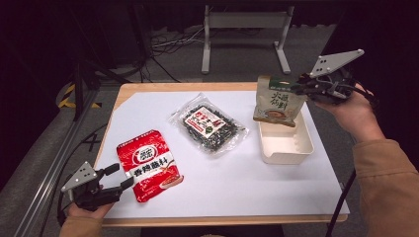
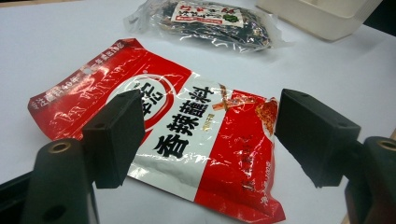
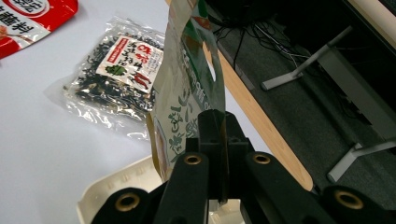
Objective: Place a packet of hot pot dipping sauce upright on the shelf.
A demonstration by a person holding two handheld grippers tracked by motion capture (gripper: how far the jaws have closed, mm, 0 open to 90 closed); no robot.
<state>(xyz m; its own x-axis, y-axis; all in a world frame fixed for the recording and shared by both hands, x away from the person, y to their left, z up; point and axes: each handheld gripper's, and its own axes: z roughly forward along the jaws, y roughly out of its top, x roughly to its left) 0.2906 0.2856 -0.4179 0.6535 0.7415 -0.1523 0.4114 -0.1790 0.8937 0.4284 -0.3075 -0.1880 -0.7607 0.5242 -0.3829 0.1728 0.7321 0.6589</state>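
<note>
- a wooden table (image 1: 129,92) stands mid-room, its top covered by a white sheet (image 1: 247,177).
- beyond the table's far edge, a grey metal frame (image 1: 244,22) rests on two feet.
- left of that frame, loose cables (image 1: 170,42) lie on the grey carpet floor (image 1: 44,163).
- left of the table, yellow-black tape (image 1: 66,96) marks the floor beside a metal rail (image 1: 49,173).
- the room past the table is dark.

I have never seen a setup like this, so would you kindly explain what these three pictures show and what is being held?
A person holds a two-fingered hand tool in each hand. One camera looks down on the table; the other two ride on the tools. The right gripper is shut on the top of a green pouch, hanging over a cream tray. The left gripper is open just above a red packet lying flat. A clear bag of dark dried food lies mid-table.
</note>
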